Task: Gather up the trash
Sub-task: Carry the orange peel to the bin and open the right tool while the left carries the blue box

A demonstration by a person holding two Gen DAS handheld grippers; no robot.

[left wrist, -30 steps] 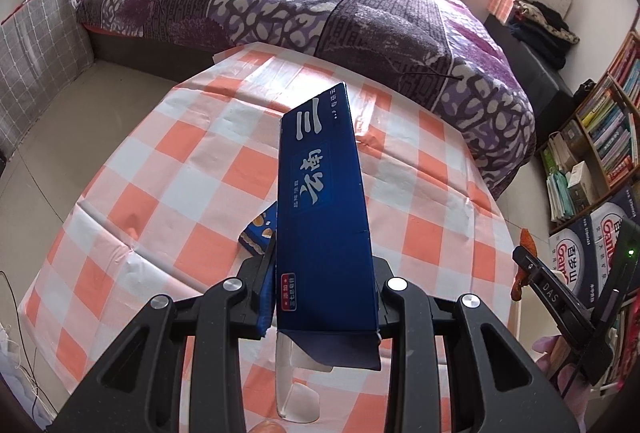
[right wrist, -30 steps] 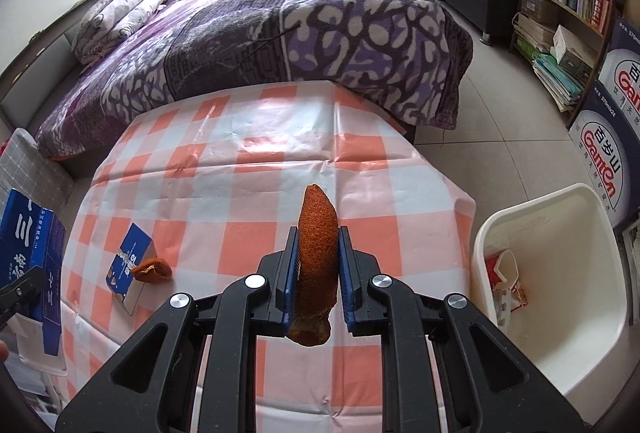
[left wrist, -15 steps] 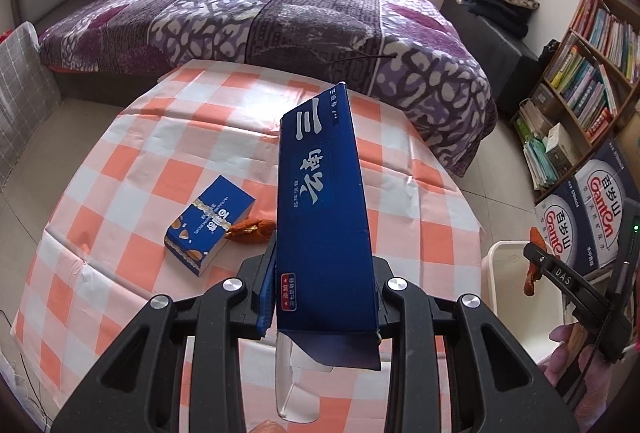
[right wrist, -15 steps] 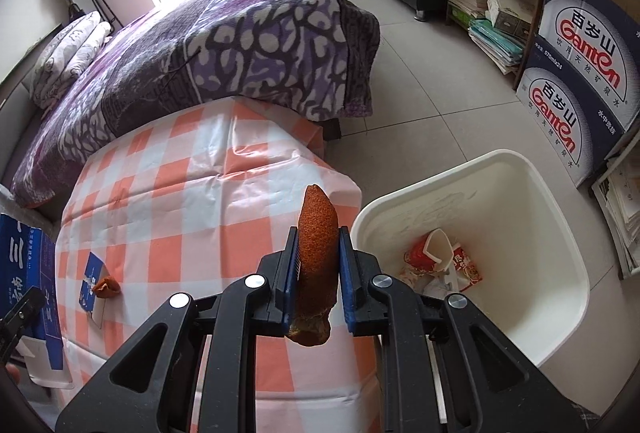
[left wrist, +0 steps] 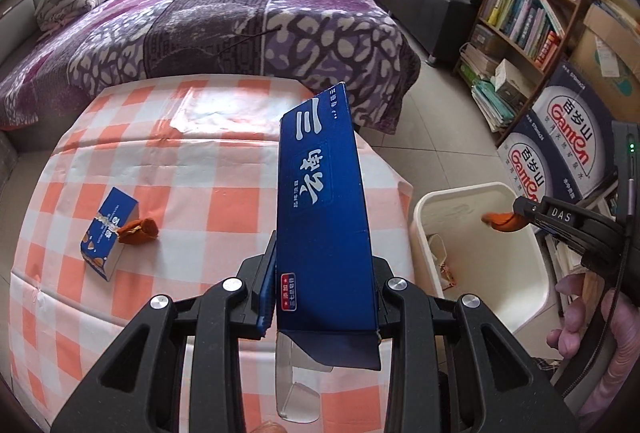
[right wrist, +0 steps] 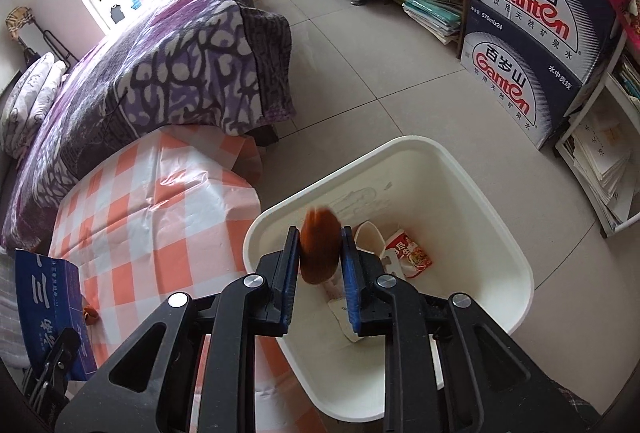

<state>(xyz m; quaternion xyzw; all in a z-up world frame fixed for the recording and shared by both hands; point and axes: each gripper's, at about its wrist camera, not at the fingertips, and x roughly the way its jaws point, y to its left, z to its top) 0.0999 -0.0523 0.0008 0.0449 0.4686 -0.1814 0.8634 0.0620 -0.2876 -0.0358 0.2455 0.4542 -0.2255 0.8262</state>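
Right gripper (right wrist: 320,261) over white bin (right wrist: 460,177), jaws parted, blurred orange peel (right wrist: 319,253) between them; left gripper (left wrist: 324,289) clamps blue carton (left wrist: 320,201).

long blue box (left wrist: 320,217): upright, slight tilt, open bottom flap, clamped in left gripper (left wrist: 322,297) | orange-brown peel (right wrist: 319,251): blurred, betw right gripper (right wrist: 319,273) fingers, over white bin (right wrist: 496,233) | bin: holds red-white wrapper (right wrist: 412,253) + paper scraps | small blue box (left wrist: 109,229): on checked table (left wrist: 208,169), touching 2nd peel (left wrist: 138,230)

Blue carton (left wrist: 324,217), white bin (right wrist: 496,233) (orange-checked tablecloth (left wrist: 192,169)).
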